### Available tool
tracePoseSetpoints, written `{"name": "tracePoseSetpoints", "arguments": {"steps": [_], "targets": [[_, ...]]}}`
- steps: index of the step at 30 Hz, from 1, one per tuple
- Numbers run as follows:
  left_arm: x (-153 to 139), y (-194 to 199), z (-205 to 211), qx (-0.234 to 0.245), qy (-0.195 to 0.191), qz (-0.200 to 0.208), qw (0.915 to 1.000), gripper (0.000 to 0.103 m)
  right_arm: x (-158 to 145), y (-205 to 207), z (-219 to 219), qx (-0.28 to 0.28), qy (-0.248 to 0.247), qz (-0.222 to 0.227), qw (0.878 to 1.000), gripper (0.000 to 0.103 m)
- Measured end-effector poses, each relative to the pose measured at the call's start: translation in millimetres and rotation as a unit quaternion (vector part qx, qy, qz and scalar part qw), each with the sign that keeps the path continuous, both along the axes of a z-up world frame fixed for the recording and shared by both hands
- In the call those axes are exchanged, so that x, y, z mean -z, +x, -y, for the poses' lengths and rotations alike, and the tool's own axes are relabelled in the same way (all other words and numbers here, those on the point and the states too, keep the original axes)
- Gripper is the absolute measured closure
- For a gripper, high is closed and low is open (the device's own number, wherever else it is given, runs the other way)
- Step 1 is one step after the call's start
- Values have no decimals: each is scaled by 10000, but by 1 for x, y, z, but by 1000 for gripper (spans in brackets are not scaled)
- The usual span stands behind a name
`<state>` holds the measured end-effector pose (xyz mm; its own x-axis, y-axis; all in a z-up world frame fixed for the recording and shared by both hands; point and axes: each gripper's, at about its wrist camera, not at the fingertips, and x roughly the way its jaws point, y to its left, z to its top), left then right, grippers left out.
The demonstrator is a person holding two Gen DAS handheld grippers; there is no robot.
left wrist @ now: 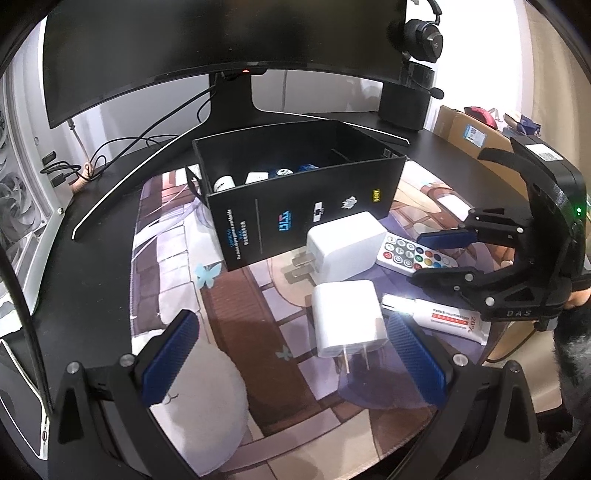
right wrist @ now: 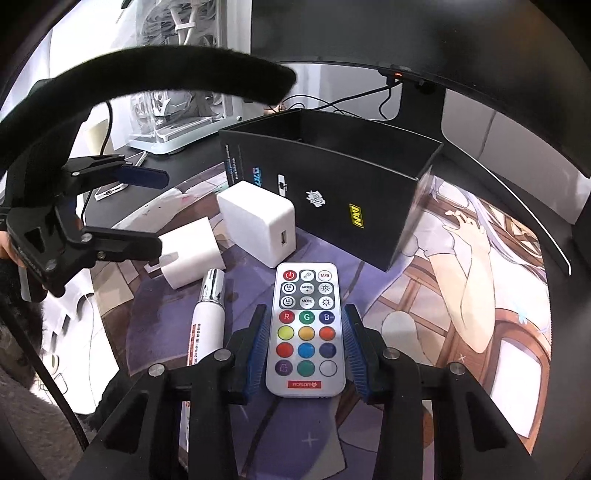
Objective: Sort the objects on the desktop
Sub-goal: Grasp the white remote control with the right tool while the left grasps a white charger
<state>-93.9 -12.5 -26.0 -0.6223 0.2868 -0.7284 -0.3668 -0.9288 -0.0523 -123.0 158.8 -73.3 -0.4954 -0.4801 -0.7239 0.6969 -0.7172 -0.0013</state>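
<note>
A white remote control [right wrist: 306, 332] with coloured buttons lies on the printed desk mat [right wrist: 461, 295]. My right gripper [right wrist: 305, 311] is shut on it, one blue pad against each long edge. To its left lie a white tube with a chrome cap [right wrist: 208, 314], a small white charger [right wrist: 192, 254] and a larger white charger [right wrist: 258, 225]. Behind them stands an open black box [right wrist: 351, 206]. My left gripper [left wrist: 291, 325] is open wide over the mat, and the small charger [left wrist: 347, 317] sits just inside its right finger [left wrist: 413, 354]. The right gripper [left wrist: 417, 256] appears at the right of the left wrist view.
The black box [left wrist: 295, 206] holds several small items. Behind it stand a curved monitor [left wrist: 221, 48] on its stand, a headset [left wrist: 424, 33] on a black speaker, and cables [left wrist: 110, 147]. A white computer case [right wrist: 173, 110] and a phone [right wrist: 110, 190] are to the left, and a cardboard box [left wrist: 465, 129] to the right.
</note>
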Motion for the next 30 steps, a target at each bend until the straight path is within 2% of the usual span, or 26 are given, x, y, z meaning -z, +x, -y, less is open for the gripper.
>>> {"name": "tracePoseSetpoints", "arguments": {"steps": [10, 21, 24, 27, 29, 30], "targets": [[11, -2, -12, 211, 66, 103, 9997, 0, -7, -1, -8, 60, 9, -81, 9999, 64], [29, -8, -19, 112, -51, 158, 9998, 3, -11, -4, -16, 200, -42, -100, 9997, 64], [29, -5, -21, 124, -132, 73, 9998, 14, -12, -3, -17, 210, -47, -109, 9997, 64], [26, -3, -22, 251, -87, 14, 9996, 33, -13, -3, -17, 210, -54, -104, 9997, 64], [24, -3, -22, 343, -2, -43, 9994, 62, -13, -3, -17, 209, -58, -97, 9997, 64], [23, -3, -21, 333, 2, -47, 9994, 62, -13, -2, -17, 208, -52, -97, 9997, 64]]}}
